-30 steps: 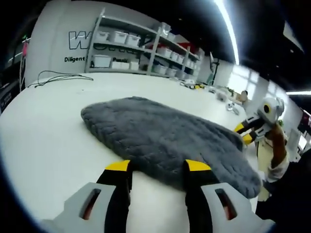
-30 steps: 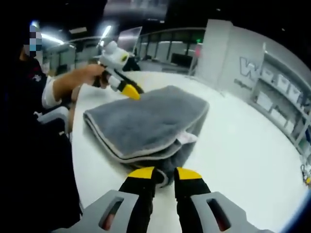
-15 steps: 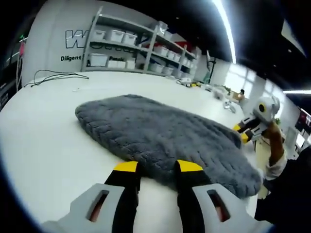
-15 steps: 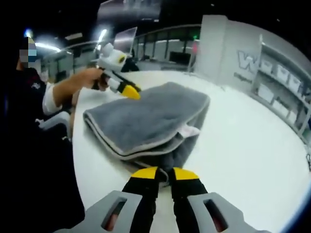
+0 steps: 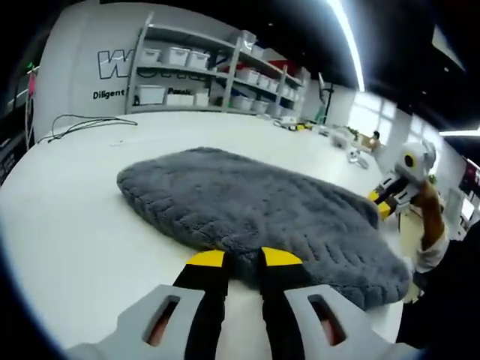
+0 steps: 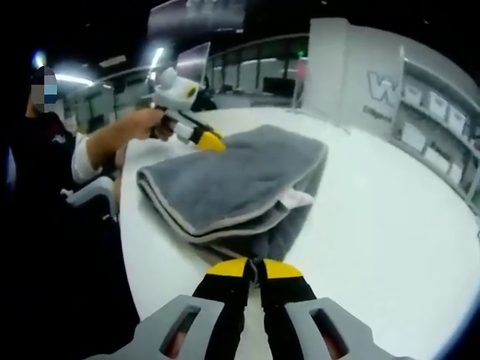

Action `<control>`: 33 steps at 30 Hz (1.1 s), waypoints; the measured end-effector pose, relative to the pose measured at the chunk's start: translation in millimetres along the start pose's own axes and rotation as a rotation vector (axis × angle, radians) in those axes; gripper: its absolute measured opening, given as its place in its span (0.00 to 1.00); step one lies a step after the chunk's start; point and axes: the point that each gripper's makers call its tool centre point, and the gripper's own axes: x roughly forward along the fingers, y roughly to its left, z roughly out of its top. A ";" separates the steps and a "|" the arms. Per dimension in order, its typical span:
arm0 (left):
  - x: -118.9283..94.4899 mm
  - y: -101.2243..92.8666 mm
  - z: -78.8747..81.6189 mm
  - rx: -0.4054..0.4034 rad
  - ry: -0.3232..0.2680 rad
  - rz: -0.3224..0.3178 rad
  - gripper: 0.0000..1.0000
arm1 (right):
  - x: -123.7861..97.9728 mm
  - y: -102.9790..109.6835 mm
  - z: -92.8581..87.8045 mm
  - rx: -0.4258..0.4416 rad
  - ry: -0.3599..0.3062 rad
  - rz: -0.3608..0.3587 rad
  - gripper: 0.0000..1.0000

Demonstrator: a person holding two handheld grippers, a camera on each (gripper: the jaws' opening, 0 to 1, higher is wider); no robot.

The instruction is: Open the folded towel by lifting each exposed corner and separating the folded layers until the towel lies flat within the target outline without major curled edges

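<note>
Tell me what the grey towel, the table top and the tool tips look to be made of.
Towel: thick plush fabric, probably microfibre or terry; deep fuzzy pile, and a paler stitched hem along its stacked layers in the right gripper view. Table top: smooth white hard surface, likely laminate, faintly glossy. Left tool and right tool: black jaws with yellow tips, apparently rubber or plastic; grey moulded plastic bodies.
</note>
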 end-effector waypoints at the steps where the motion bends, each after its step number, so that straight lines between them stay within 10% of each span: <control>1: 0.3 0.3 0.3 0.005 0.003 0.002 0.13 | 0.1 0.1 0.1 0.000 0.001 0.002 0.02; 33: 15.1 19.4 15.4 0.032 -0.030 0.036 0.07 | 0.0 12.9 7.6 0.009 0.017 0.114 0.00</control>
